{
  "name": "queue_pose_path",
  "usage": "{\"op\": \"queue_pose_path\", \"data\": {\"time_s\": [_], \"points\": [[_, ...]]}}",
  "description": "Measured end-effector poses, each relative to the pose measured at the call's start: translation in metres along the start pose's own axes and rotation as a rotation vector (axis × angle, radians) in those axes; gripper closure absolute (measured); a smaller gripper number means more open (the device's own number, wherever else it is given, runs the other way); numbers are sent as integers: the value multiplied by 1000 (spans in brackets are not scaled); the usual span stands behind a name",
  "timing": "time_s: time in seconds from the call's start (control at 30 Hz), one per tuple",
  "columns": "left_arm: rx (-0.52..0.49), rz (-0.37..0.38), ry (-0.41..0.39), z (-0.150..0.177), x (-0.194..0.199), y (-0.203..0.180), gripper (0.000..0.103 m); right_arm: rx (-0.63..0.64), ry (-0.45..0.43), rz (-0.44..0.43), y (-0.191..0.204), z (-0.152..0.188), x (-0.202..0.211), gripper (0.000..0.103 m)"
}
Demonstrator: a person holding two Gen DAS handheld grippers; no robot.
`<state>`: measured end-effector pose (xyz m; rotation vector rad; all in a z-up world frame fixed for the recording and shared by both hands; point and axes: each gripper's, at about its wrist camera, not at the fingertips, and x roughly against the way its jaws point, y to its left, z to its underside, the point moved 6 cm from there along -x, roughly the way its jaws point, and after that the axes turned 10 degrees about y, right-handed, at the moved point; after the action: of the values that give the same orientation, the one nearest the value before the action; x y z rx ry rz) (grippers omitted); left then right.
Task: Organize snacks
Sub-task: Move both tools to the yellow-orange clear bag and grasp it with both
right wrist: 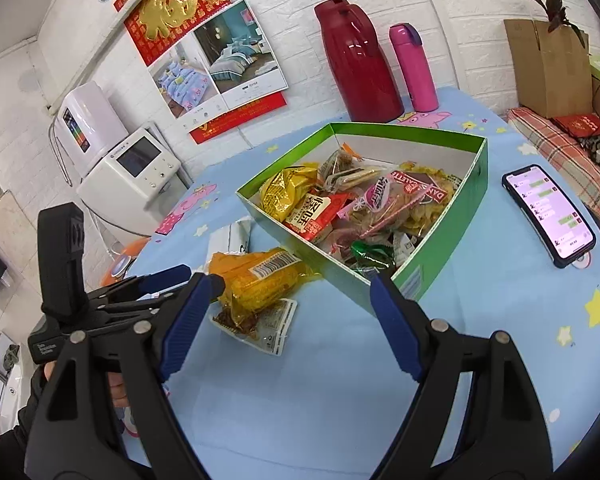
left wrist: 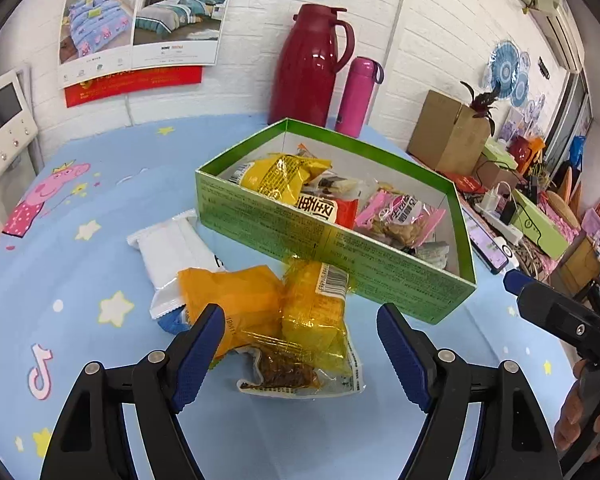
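- Snacks loose on tabletop (left wrist: 80,320), blue cartoon-print cloth: white wrapper (left wrist: 172,252), orange packet (left wrist: 236,300), yellow corn packet (left wrist: 316,312), and a clear pouch of dark dried food (left wrist: 288,376) under the pile's near edge.
- All 4 lie overlapping, just beside the near wall of the green box (left wrist: 340,256); corn packet touches or nearly touches that wall.
- Box already holds many packets: yellow bag, red label, pink-sealed bags. Fairly full toward its far side.
- Left claw (left wrist: 300,332): released, jaws spread wide, straddling the pile from above; not gripping anything.
- Right claw (right wrist: 296,292): also released, empty, hovering near the box's corner and the pile.
- Judged step: picking up 1 of the loose packets to drop into the box. Most of the sorting looks done.
- Risks, as judgement:
  - Overlap means closing on the orange or corn packet may drag its neighbour, or lift 2 and shed 1.
  - Slick, puffy film could squirt out of the pads if pinched at an edge.
  - Both claws crowd 1 spot; collision likely if both descend.
  - Light cardboard box could be shoved or tipped by a nudge at its wall.
  - Smartphone (right wrist: 548,212) lies near the box on the right; a pushed box could slide into it.
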<state>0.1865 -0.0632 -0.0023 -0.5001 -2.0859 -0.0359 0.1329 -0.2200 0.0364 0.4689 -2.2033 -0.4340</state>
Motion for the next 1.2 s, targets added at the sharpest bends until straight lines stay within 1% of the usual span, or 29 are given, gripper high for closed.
{"op": "queue_pose_path", "data": {"time_s": [0.13,0.23,0.3,0.33,0.37,0.43,0.47,0.53,0.57,0.63,0.7,0.73,0.77,0.83,0.9,1.0,1.1,1.17,1.2], "points": [[-20,-35,17,-8,-21,-5,23,-23,16,6,-7,6,-4,21],[-27,-27,55,-12,-40,-8,24,-28,29,10,-9,10,-6,21],[-59,-21,86,-6,-51,-9,52,-28,37,13,-10,12,-7,21],[-75,-2,105,-1,-54,-11,59,-27,40,12,-10,14,-7,21],[-85,0,103,5,-53,-11,62,-24,45,8,-10,16,-9,21],[-116,11,98,19,-44,-14,63,-20,63,6,-9,19,-13,21],[-120,20,98,27,-37,-15,63,-14,72,-1,-7,20,-15,21],[-132,61,103,46,-20,-15,63,-2,93,-18,-2,24,-20,21],[-145,66,103,57,-10,-15,63,9,108,-32,2,26,-23,21],[-179,40,99,75,5,-13,61,26,141,-62,10,31,-32,21],[-186,-6,98,91,18,-5,49,39,183,-100,19,38,-42,21],[-168,-15,105,98,23,1,40,43,206,-119,24,41,-48,21],[-137,-4,108,104,29,7,38,45,222,-133,28,45,-51,21],[-61,50,113,116,40,19,38,53,253,-161,36,51,-59,21],[15,83,104,124,48,29,38,53,285,-188,43,58,-67,21],[95,144,72,136,59,36,38,38,328,-237,53,66,-79,21],[129,139,56,146,64,38,36,33,353,-260,61,68,-87,21],[142,135,56,148,66,40,29,43,376,-278,68,72,-91,21],[146,140,53,148,68,41,29,46,386,-284,71,73,-93,21]]}}
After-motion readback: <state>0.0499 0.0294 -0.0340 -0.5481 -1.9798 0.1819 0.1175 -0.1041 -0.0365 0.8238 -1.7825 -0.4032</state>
